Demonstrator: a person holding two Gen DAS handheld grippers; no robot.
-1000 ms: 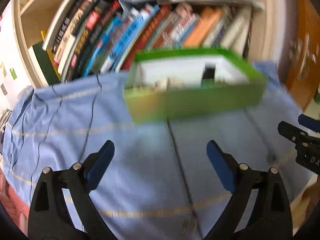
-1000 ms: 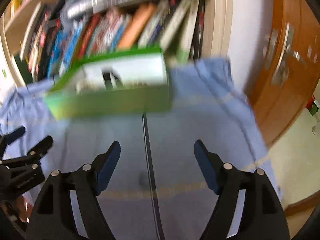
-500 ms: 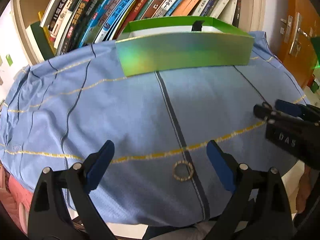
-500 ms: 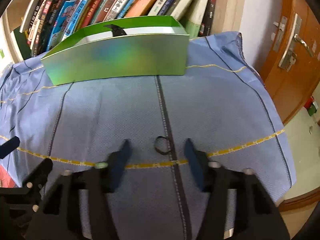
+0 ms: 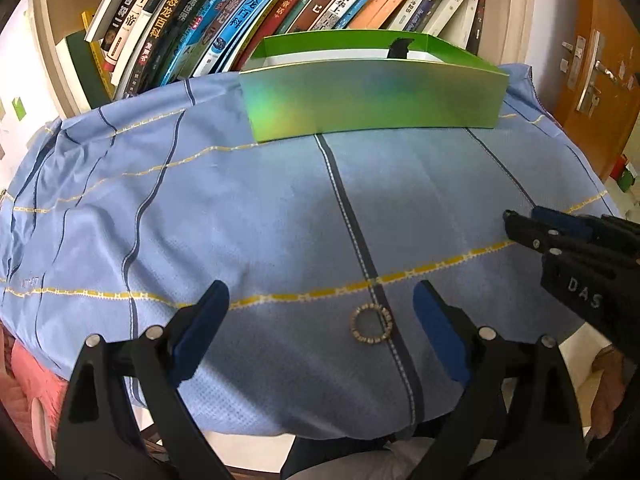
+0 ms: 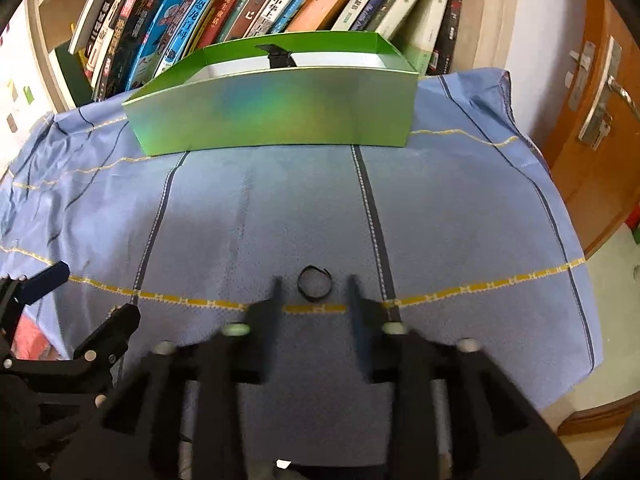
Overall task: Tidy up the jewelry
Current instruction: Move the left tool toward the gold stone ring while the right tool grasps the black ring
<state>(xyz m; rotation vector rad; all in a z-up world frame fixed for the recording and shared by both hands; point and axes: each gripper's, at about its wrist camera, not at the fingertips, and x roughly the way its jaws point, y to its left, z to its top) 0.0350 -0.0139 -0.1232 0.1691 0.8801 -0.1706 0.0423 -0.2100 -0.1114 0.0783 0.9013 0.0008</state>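
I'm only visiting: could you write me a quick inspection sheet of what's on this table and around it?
Surface: blue striped cloth over the table.
Job's things: beaded ring and dark ring lie on the cloth; green box stands at the back.
Clutter: nothing seen.
Grippers: left gripper open, beaded ring between its jaws, untouched; right gripper open, jaws just been opening, dark ring just ahead, untouched.
Cables: nothing seen.
Surroundings: bookshelf behind, wooden door to the right.

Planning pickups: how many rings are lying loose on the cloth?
2: a gold beaded ring before the left gripper, a dark ring before the right. The green box may hide more.
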